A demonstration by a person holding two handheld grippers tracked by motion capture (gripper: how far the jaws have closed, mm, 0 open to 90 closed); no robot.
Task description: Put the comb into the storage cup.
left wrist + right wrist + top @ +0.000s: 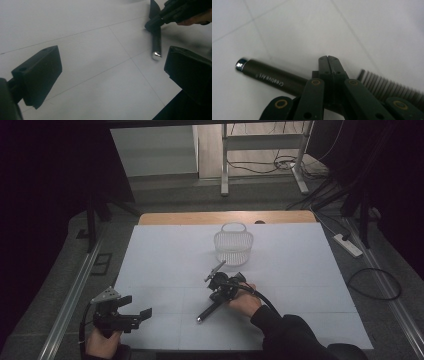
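A dark kitchen utensil point(206, 311) with a chrome-capped handle point(270, 76) and a ridged, comb-like head point(387, 88) lies slanted on the white table sheet point(300, 285), just in front of a white mesh basket point(233, 246). My right gripper point(216, 291) is over its middle, jaws closed tip to tip point(328, 65), pinching the thin neck between handle and head. The head end point(216, 270) points toward the basket. My left gripper point(136, 316) stays at the near left corner, open with nothing between its fingers point(37, 75). Its view shows the utensil's handle point(156, 42) at the upper right.
The basket stands upright at the far middle of the sheet, handle up. A wooden table edge point(225, 217) runs behind it. Metal rails point(70, 300) flank the table, and cables and a power strip point(348, 245) lie on the floor to the right.
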